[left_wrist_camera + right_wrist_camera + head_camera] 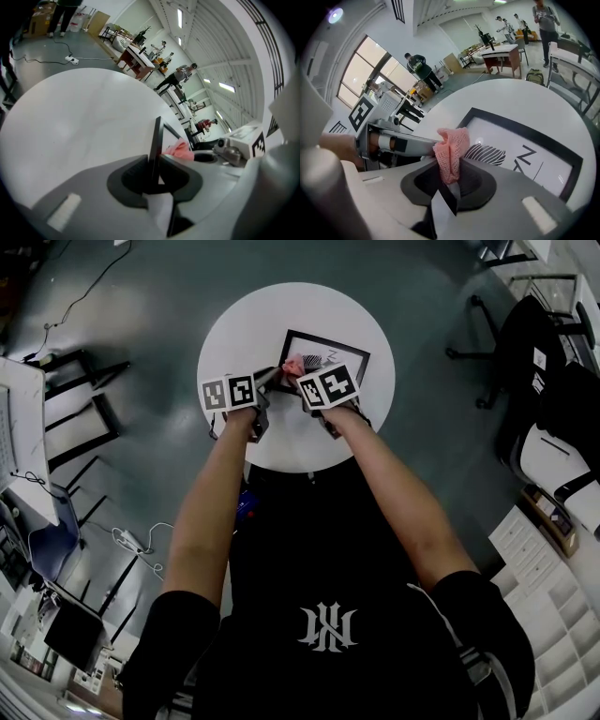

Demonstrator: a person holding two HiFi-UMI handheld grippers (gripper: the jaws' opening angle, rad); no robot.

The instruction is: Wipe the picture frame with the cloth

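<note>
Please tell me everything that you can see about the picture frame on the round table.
The picture frame is rectangular, with a thin black border around a white sheet that shows a dark feather-like drawing. It lies on the white table. The left gripper is shut on its near edge. The pink cloth, held in the right gripper, is at its near corner.

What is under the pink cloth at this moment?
Under the pink cloth, which the right gripper holds, is the picture frame on the white table. Its leaf-like print shows beside the cloth; the part directly below is covered, so contact cannot be judged.
</note>
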